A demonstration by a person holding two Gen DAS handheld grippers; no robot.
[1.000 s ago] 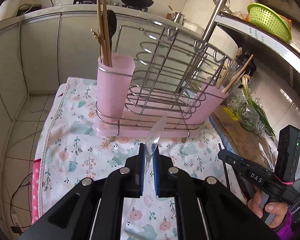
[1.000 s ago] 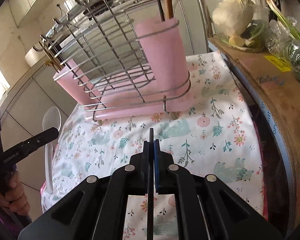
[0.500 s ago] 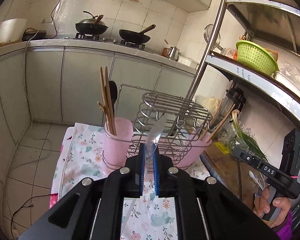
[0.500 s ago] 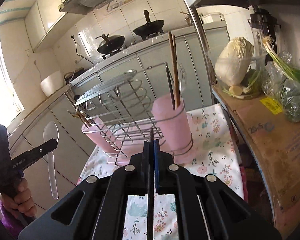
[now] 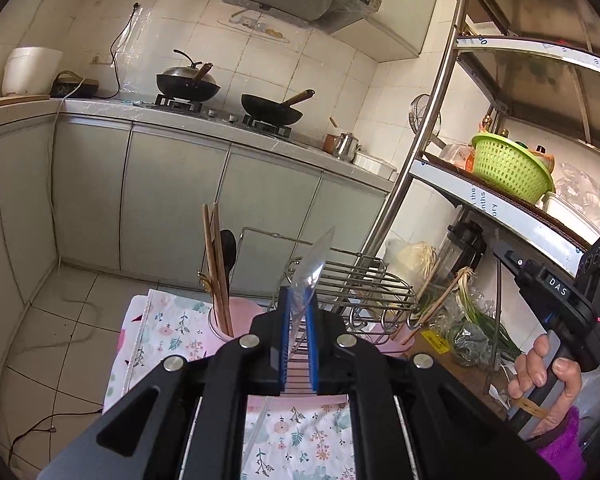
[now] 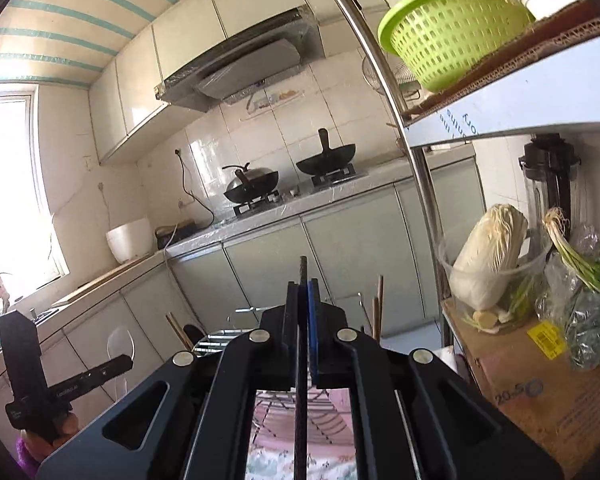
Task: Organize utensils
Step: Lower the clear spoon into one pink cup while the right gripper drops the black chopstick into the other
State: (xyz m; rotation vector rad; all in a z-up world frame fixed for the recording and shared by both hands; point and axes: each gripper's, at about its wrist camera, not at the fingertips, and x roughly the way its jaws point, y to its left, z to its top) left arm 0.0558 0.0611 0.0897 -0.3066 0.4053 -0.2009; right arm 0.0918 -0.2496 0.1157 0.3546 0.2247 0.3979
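Both grippers lifted, rack now low-centre: left gripper [image 5: 296,312] jaws clamp clear plastic spoon [image 5: 314,266] mid-handle, light, slippery, bendy; right gripper [image 6: 303,300] jaws pinch thin black chopstick [image 6: 302,276], stiff, liable to pivot, above pink-cupped wire rack [image 5: 352,284].

The right hand-held gripper [image 6: 304,300] hides most of the wire rack [image 6: 220,338] and its pink cups.

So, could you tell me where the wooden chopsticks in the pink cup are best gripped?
Probably on the bare upper shafts of the wooden chopsticks, approaching from the left. They stand nearly upright, lower ends hidden in the pink cup, and the wire rack crowds their right side.
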